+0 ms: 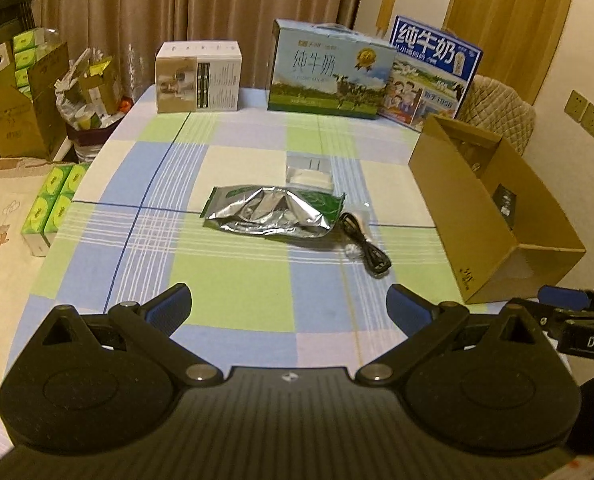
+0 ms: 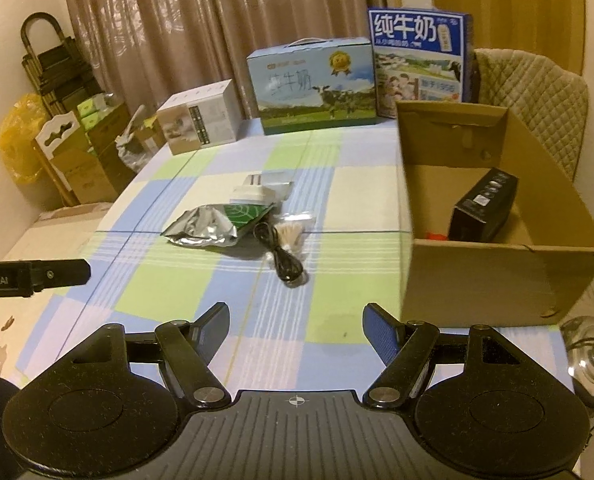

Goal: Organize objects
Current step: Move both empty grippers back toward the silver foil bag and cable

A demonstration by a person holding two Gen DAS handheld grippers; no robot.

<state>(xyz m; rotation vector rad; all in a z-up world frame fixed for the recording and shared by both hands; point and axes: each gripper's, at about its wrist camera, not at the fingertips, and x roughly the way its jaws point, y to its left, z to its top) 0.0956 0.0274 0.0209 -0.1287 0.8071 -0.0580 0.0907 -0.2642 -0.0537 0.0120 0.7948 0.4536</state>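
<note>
Both tongs, left (image 1: 289, 304) and right (image 2: 296, 324), spread wide, empty, over open worktop (image 1: 237, 280); "纯牛奶" on far-edge milk cartons (image 1: 329, 70).

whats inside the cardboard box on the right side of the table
The cardboard box is open on top. Inside, the right wrist view shows a black box and a bit of something red-orange beside it. The near wall hides the rest of the floor.

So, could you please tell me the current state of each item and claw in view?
left claw: open, empty
right claw: open, empty
cardboard box: open-topped, black box inside
foil pouch: crumpled, flat on table
black cable: coiled, beside pouch
white plug adapter: lying behind pouch
</note>
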